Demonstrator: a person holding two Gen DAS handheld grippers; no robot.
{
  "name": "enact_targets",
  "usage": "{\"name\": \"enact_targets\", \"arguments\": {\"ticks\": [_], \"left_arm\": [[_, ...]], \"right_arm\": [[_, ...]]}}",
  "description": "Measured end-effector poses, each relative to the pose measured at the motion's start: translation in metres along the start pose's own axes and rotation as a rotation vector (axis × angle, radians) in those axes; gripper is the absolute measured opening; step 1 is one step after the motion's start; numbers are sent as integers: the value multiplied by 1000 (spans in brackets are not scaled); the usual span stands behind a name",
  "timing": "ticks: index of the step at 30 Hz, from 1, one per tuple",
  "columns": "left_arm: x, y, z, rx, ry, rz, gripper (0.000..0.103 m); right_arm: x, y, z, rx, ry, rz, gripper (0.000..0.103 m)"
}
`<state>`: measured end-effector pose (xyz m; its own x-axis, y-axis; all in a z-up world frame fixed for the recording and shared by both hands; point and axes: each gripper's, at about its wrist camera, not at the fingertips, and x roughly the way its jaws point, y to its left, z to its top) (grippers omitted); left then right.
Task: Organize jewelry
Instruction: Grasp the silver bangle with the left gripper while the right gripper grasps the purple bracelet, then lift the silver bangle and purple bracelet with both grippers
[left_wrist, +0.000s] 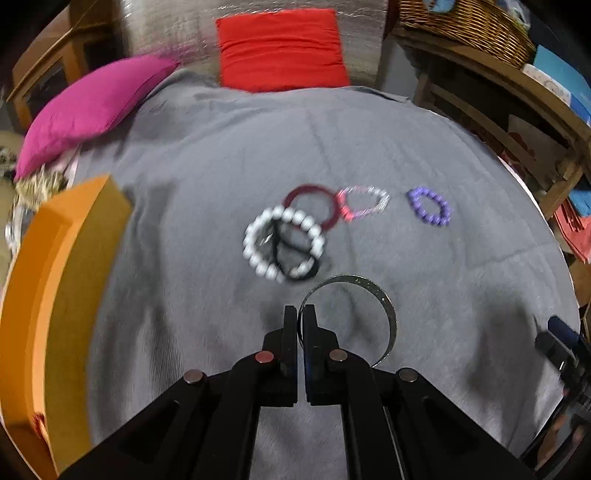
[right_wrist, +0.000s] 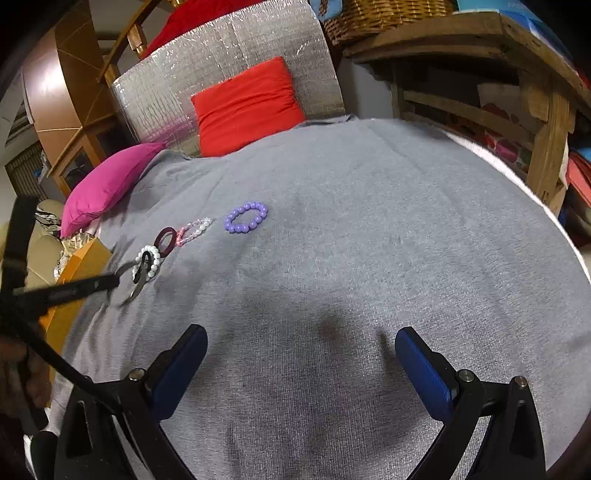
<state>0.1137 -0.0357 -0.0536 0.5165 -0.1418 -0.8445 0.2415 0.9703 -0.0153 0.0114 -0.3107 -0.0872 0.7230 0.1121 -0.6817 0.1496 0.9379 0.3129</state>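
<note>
Two left fingers pinch a thin silver bangle; right gripper gapes wide.

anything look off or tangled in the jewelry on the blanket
One thing: the white pearl bracelet lies piled on a black bracelet and overlaps the maroon bangle, while the purple bead bracelet lies apart. The left hand-held gripper is shut on a thin metal bangle. Nothing looks damaged.
</note>
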Motion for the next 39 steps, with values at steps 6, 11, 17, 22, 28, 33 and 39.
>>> {"name": "enact_targets", "arguments": {"ticks": [6, 11, 17, 22, 28, 33, 39], "left_arm": [[10, 19, -21, -71, 39, 13, 3], [14, 27, -27, -103, 38, 17, 2], [17, 30, -29, -107, 27, 1, 2], [15, 35, -36, -113, 29, -8, 2], [17, 42, -38, -132, 30, -12, 2], [17, 43, -38, -140, 25, -15, 2], [6, 39, -39, -146, 7, -20, 2]], "right_arm": [[23, 8, 54, -5, 37, 14, 102], [93, 21, 109, -15, 222, -20, 61], [128, 62, 129, -149, 282, -104, 58], [159, 75, 128, -225, 338, -188, 35], [159, 83, 121, -328, 336, -199, 10], [139, 51, 123, -210, 317, -136, 10], [106, 26, 109, -128, 271, -76, 10]]}}
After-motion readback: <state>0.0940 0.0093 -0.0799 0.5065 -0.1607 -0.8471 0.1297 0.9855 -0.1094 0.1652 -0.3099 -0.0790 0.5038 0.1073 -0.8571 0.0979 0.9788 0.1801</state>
